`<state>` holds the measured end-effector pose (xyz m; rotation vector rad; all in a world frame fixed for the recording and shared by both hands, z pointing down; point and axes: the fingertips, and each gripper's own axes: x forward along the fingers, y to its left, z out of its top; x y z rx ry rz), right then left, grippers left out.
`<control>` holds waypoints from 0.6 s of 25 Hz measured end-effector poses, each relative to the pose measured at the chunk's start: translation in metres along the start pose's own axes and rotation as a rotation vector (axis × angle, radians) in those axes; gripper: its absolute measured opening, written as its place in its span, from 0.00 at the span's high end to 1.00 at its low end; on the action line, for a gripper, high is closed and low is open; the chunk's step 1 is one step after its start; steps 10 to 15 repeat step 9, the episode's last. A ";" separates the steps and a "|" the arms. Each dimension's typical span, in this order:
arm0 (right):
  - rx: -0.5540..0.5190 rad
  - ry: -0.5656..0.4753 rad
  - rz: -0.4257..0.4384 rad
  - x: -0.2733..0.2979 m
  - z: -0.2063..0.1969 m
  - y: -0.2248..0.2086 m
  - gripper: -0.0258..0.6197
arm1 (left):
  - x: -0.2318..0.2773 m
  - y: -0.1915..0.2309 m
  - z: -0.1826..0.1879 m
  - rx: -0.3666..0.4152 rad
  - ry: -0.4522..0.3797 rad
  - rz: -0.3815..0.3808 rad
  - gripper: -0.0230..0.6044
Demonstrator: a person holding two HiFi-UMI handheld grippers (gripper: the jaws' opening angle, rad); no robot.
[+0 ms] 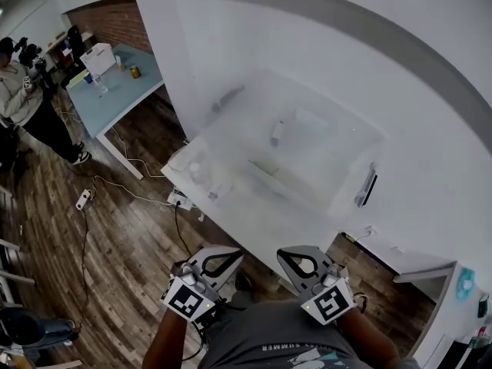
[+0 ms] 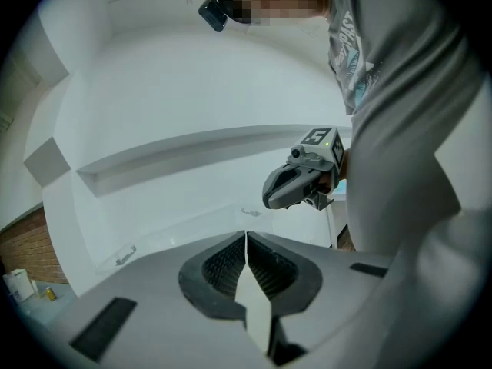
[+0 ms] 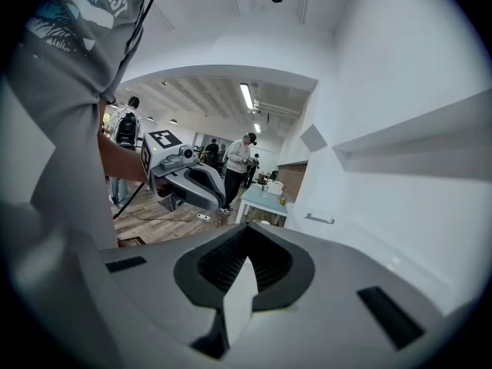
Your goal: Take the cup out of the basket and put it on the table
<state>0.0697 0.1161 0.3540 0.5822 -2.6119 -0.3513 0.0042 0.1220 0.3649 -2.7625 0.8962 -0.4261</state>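
Shut tight and empty, the left tongs (image 1: 218,260) and right tongs (image 1: 301,263) hung short of the bench (image 1: 254,225). The likely cup (image 1: 277,133) lay hazy inside the basket (image 1: 342,198). Reaching in closed could knock it over.

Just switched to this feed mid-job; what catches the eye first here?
The left tongs and right tongs are shut and empty, at the head view's bottom edge. Ahead stands a hazy clear basket on the white table; its contents are too blurred to name. A person stands by a blue table far left.
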 end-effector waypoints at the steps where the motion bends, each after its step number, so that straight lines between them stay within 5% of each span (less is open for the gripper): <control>1: 0.002 -0.002 -0.004 -0.013 -0.003 0.004 0.94 | 0.003 -0.009 0.004 0.000 0.012 -0.003 0.94; 9: 0.069 0.005 -0.055 -0.137 -0.044 0.034 0.94 | 0.050 -0.121 0.064 -0.054 -0.037 -0.107 0.94; 15: 0.069 0.005 -0.055 -0.137 -0.044 0.034 0.94 | 0.050 -0.121 0.064 -0.054 -0.037 -0.107 0.94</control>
